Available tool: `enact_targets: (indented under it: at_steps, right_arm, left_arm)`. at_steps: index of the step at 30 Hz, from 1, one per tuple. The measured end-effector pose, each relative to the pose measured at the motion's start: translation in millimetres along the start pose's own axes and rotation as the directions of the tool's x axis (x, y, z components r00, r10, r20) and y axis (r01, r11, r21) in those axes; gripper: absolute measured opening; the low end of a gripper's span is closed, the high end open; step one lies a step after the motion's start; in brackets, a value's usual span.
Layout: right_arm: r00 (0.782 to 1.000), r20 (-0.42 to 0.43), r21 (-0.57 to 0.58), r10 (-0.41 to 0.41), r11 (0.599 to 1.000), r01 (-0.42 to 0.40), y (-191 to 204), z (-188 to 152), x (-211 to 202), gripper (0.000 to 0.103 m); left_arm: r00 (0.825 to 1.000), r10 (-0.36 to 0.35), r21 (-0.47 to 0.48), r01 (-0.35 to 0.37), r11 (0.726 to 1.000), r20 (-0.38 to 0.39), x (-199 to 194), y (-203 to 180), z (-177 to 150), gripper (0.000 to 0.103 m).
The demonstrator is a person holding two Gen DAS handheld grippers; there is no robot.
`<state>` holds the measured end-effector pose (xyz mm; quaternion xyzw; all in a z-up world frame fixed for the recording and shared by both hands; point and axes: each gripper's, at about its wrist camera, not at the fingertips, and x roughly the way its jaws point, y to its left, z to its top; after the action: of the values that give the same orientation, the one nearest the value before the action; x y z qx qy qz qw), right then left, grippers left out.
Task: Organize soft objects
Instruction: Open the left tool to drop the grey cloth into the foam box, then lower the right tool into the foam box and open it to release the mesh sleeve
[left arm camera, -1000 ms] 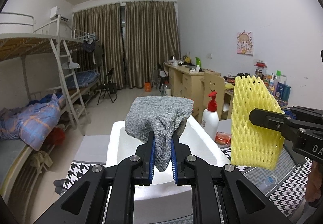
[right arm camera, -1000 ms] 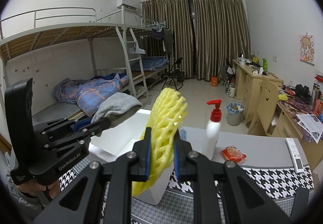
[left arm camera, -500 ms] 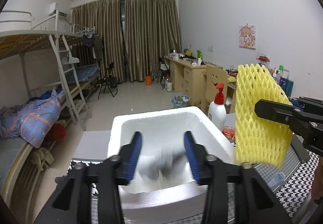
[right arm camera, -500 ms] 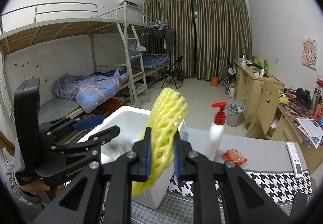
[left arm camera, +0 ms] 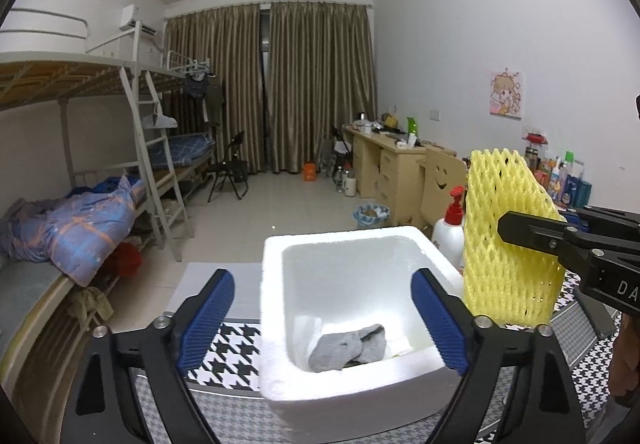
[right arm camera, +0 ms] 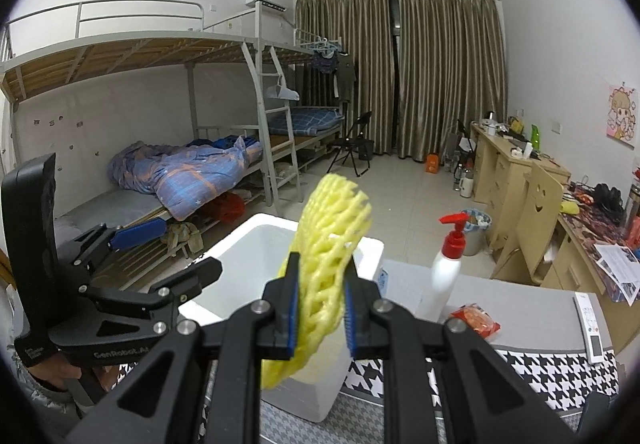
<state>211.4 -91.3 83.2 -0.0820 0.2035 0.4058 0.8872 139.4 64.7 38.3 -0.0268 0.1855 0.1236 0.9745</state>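
Two grippers hang over the white foam box (left arm camera: 276, 328) that sits on the houndstooth cloth (left arm camera: 236, 340) of the table. The left gripper (left arm camera: 322, 318) has just been opening its jaws, and they now stand spread wide, one blue pad (left arm camera: 206, 318) outside the box's left wall and the other over its right side, with nothing between them. Down on the floor of the box lies the grey sock (left arm camera: 348, 347), crumpled, resting against the near wall and touching neither pad.

The right gripper (right arm camera: 320, 318) is pinched tight on the yellow foam net (right arm camera: 322, 272), its two blue pads pressing the mesh flat between them. The net stands nearly upright, its open top above the jaws and its lower end hanging below them. From the left wrist view the net (left arm camera: 508, 244) hangs just beside the box's right rim, outside it, above the cloth.

Behind the net a white pump bottle (right arm camera: 446, 272) with a red top stands on the table close to the box's far right corner. An orange snack packet (right arm camera: 476, 320) lies on the grey part of the tabletop to the right of the bottle, and a white remote control (right arm camera: 590, 324) lies further right, near the table's edge. A hand (right arm camera: 48, 368) grips the handle of the left gripper low at the left of the right wrist view.
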Motion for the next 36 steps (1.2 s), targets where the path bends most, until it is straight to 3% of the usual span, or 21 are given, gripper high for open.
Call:
enact_targets:
  at_steps: [9, 30, 33, 35, 36]
  right_arm:
    - [1.0, -0.009, 0.0, 0.023, 1.0, -0.023, 6.9, 1.4, 6.1, 0.022]
    - [0.997, -0.059, 0.0, 0.044, 0.999, -0.044, 10.6, 3.6, 32.6, 0.023]
    - [0.997, -0.067, -0.005, 0.044, 0.999, -0.044, 13.0, 4.5, 36.2, 0.03]
    - [0.996, -0.076, -0.007, 0.047, 0.999, -0.048, 13.7, 5.2, 38.9, 0.041]
    - [0.996, -0.079, -0.008, 0.045, 0.999, -0.046, 13.7, 4.9, 39.0, 0.051]
  left_arm:
    - [0.999, 0.046, -0.016, -0.045, 0.999, 0.027, -8.9, 10.1, -0.5, 0.102]
    - [0.992, 0.114, -0.062, -0.111, 0.992, 0.049, -29.3, 35.5, -11.1, 0.102]
    - [0.992, 0.118, -0.063, -0.115, 0.991, 0.05, -30.8, 37.0, -11.5, 0.102]
    - [0.992, 0.121, -0.064, -0.117, 0.991, 0.049, -31.3, 38.6, -11.8, 0.102]
    - [0.991, 0.122, -0.066, -0.118, 0.991, 0.048, -31.6, 39.9, -12.1, 0.102]
